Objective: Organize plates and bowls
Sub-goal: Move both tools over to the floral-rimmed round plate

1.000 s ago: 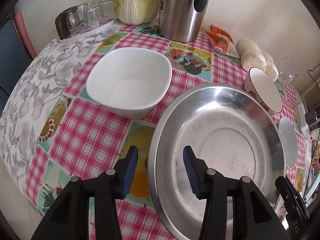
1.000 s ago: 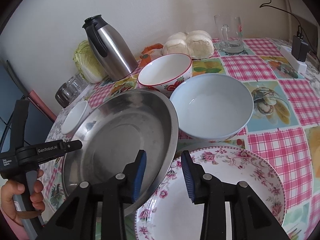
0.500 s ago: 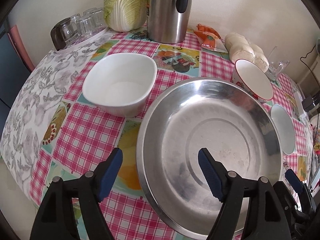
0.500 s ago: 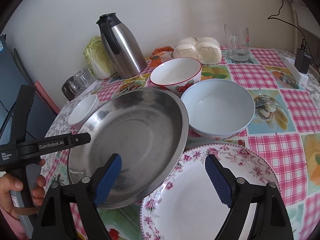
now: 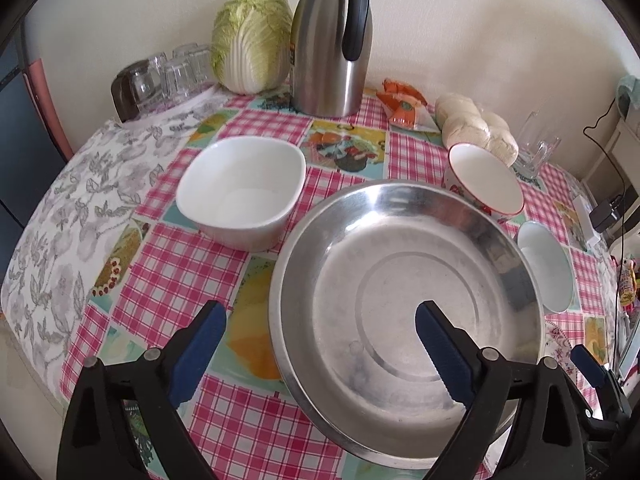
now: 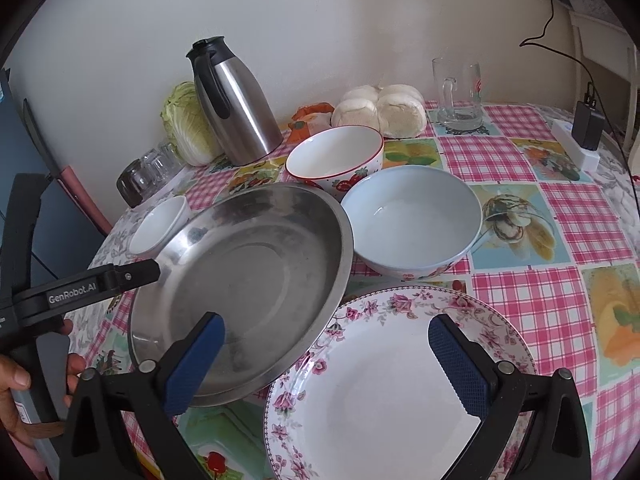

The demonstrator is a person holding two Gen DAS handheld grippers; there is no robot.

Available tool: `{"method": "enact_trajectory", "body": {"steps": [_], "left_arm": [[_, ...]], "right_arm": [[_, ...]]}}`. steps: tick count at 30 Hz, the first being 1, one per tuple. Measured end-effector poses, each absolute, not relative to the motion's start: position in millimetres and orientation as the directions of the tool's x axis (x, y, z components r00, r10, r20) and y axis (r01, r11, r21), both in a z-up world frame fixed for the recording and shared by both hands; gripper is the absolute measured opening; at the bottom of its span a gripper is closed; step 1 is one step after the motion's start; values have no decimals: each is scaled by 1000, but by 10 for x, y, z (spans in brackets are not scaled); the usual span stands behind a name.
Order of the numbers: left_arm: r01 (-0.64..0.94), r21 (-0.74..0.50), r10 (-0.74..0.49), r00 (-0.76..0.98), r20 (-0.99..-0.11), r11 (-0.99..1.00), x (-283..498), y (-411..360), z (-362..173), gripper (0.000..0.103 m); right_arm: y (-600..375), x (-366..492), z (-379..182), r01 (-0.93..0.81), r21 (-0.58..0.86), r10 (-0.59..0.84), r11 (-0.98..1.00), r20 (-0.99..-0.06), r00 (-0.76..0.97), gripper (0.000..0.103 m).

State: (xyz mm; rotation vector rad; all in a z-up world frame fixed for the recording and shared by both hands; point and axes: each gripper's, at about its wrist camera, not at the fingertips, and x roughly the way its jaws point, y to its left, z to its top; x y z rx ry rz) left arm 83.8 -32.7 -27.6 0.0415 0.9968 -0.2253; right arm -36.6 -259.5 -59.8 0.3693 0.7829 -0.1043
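A: Status near to far?

B: Both jaw sets are opening, nothing clamped. Left gripper (image 5: pixel 320 334) straddles the near rim of the steel plate (image 5: pixel 404 292) without touching it. Right gripper (image 6: pixel 326 354) spans the gap where the steel plate overlaps the floral plate (image 6: pixel 384 392). The steel plate's right edge rides up on the floral rim, so it sits tilted, the rest on the worktop (image 6: pixel 560 300).

A: Why parked like that?

B: My read – it's set beside the floral plate as a staging spot, both grippers letting go. Stacking isn't done yet.

A: Bowls?

B: Behind the plates – pale blue bowl (image 6: pixel 412 228) touching or just short of the steel rim, can't tell which. Strawberry-print bowl (image 6: pixel 336 160) behind it. Square white bowl (image 5: pixel 240 192) off to the left, apart. None nested.

A: Any readable text?

B: "GenRobot.AI" on the left gripper's body in the right view. Thermos (image 6: pixel 234 100) and glass mug (image 6: pixel 458 96) at the back: the mug's red logo is unreadable.
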Motion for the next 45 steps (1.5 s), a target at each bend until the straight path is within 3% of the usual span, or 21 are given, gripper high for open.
{"method": "enact_trajectory", "body": {"steps": [6, 21, 25, 29, 41, 45], "left_arm": [[231, -51, -183, 603, -776, 972, 694, -368, -119, 99], [374, -295, -461, 513, -724, 879, 284, -777, 75, 99], [422, -307, -501, 496, -710, 853, 123, -960, 128, 99], [448, -258, -469, 463, -752, 856, -34, -1201, 75, 99], [352, -378, -470, 227, -853, 856, -323, -1499, -347, 99], [348, -353, -442, 221, -869, 869, -393, -1580, -418, 100]], "right_arm": [[-2653, -477, -504, 227, 288, 31, 930, -679, 734, 103], [-3042, -865, -484, 329, 247, -66, 911, -701, 710, 103], [-3258, -1002, -515, 395, 257, -101, 882, -716, 691, 103], [-3463, -1108, -599, 458, 279, -113, 844, -743, 659, 103], [-3693, -1157, -1035, 560, 353, -11, 749, -839, 544, 103], [-3712, -1167, -1100, 576, 360, 4, 734, -851, 526, 103]]}}
